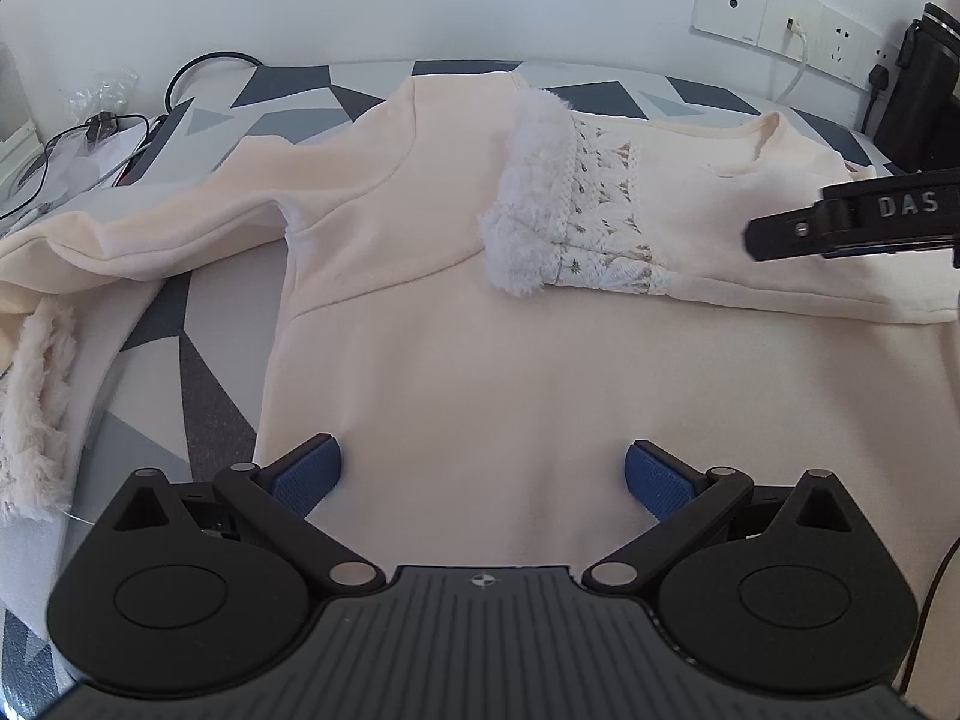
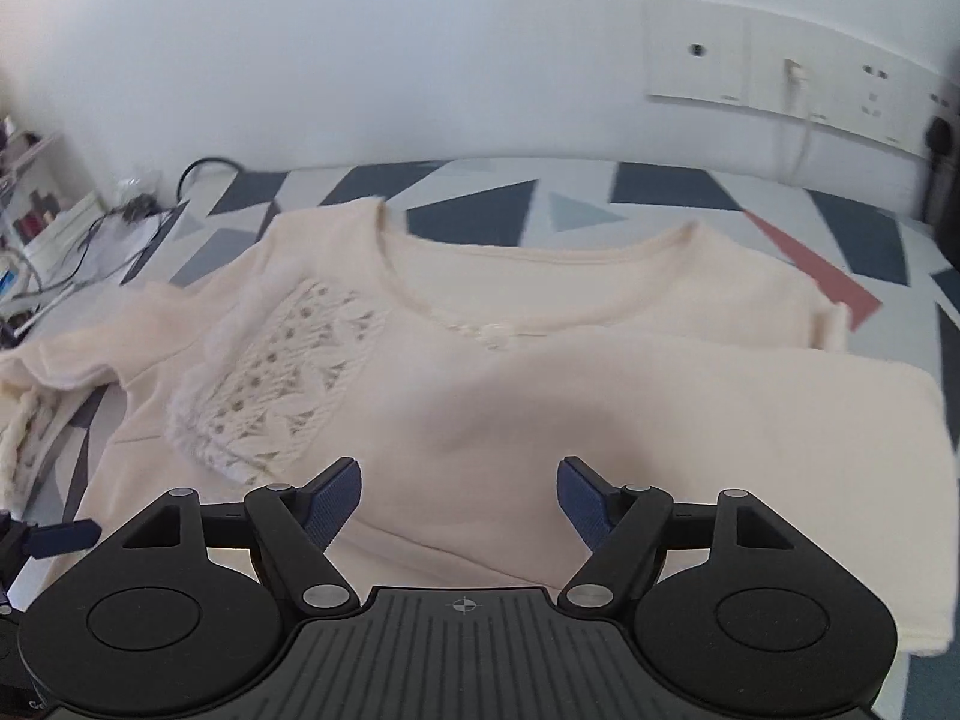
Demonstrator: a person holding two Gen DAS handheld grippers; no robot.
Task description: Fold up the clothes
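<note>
A: Left wrist view, from your left: what lies where?

B: Cables (image 1: 90, 138), then the cream sweater (image 1: 450, 330) flat on the patterned cloth (image 1: 198, 372), one sleeve (image 1: 630, 222) folded across its chest. Your left gripper (image 1: 483, 477) hangs over the hem, fingers spread, nothing between them.

A: And your right gripper (image 2: 459, 501)?

B: Spread too, empty, above the sweater's body below the neckline (image 2: 528, 255).

Both wrist cameras look steeply down and forward, close over the cream sweater (image 1: 456, 360), facing the white wall (image 2: 360, 60). Both views share the sweater and the wall sockets (image 1: 786, 18).
</note>
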